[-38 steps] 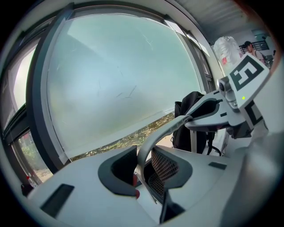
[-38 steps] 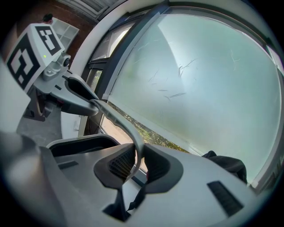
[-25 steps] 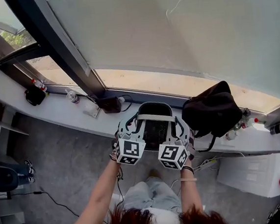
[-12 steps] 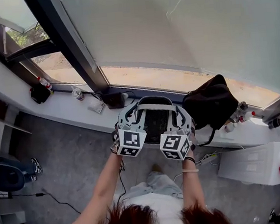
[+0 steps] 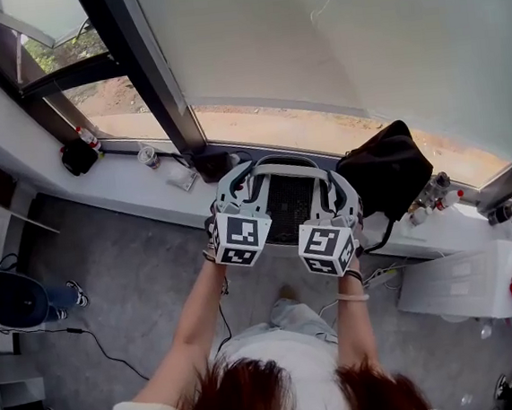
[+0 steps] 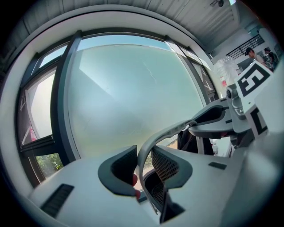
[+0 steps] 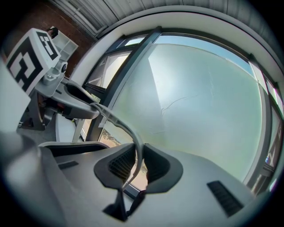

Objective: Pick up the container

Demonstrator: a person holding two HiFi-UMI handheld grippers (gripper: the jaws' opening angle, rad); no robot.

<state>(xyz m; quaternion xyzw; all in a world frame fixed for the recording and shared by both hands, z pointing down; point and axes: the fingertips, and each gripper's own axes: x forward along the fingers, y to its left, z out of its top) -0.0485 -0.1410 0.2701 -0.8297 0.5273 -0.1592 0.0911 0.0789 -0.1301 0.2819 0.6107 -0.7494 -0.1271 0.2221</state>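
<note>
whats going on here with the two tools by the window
A person holds a black mesh container with a grey rim between two handheld tools. The left tool is clamped on its left rim, the right tool on its right rim. It looks raised off the white windowsill, beside a black bag.

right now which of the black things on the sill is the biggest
The black bag right of the container, strap looping over the sill edge. The pouch far left and the dark item by the window post are much smaller.
</note>
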